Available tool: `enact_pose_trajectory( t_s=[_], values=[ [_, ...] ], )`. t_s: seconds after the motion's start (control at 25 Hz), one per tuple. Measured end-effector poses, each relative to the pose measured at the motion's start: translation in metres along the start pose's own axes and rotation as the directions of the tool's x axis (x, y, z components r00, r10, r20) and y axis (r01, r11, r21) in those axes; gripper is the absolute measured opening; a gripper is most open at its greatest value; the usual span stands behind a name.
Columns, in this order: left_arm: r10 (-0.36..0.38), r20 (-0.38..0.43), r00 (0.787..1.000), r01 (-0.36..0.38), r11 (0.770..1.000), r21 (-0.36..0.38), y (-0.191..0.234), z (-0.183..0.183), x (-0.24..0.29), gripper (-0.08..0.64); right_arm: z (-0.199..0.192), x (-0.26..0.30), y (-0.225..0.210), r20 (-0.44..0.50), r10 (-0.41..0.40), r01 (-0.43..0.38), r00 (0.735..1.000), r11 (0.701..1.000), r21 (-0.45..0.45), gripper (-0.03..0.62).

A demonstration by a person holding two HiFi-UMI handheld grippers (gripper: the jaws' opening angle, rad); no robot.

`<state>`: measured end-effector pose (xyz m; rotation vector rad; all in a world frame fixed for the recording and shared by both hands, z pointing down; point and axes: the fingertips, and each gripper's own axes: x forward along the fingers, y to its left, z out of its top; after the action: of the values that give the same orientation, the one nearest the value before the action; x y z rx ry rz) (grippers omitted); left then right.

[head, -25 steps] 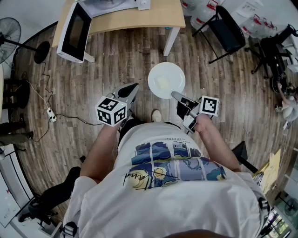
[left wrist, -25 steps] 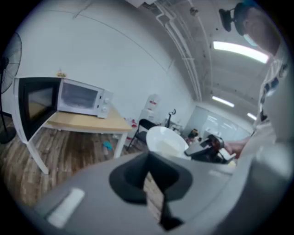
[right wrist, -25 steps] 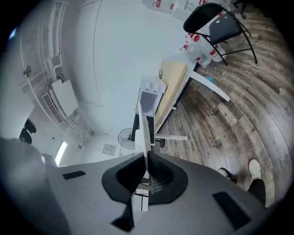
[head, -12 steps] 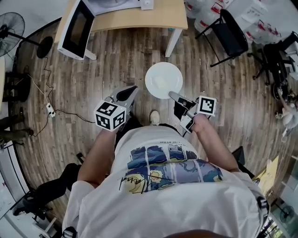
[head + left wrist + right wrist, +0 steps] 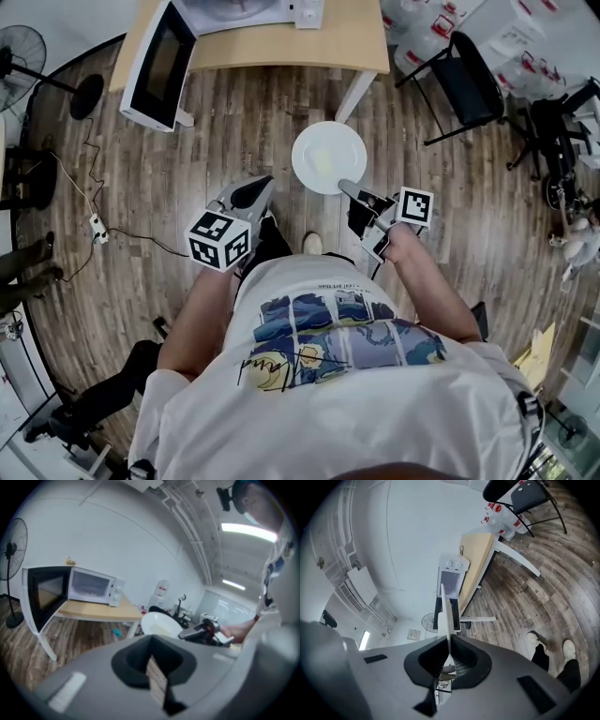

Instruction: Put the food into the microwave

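White plate (image 5: 307, 142) with pale food (image 5: 325, 164), we clamp its rim in right gripper (image 5: 345, 186); left gripper (image 5: 266, 182) pinched together, empty; microwave door (image 5: 161, 64) open.

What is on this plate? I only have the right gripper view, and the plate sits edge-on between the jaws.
Observer: The head view shows a pale yellow piece of food lying near the middle of the white plate. The right gripper clamps the rim on the side nearest the person.
Operator: Is the left gripper carrying anything?
Observer: No. The left gripper has its jaws together with nothing between them, and it is held beside the plate without touching it.
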<state>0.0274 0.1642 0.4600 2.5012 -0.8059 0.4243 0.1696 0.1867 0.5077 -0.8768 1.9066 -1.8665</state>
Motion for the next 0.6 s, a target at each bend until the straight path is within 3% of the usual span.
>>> enact_pose_trajectory(
  t_s=[0.32, 0.6],
  values=[
    [-0.013, 0.012, 1.000, 0.012, 0.995, 0.099, 0.083, 0.063, 0.015, 0.008, 0.054, 0.083, 0.022, 0.036, -0.040, 0.039, 0.999, 0.999, 0.016, 0.015],
    [-0.056, 0.000, 0.998, 0.055, 0.980, 0.189, 0.130, 0.101, 0.008, 0.008, 0.099, 0.161, 0.030, 0.075, -0.069, 0.069, 0.995, 0.998, 0.012, 0.015]
  ],
)
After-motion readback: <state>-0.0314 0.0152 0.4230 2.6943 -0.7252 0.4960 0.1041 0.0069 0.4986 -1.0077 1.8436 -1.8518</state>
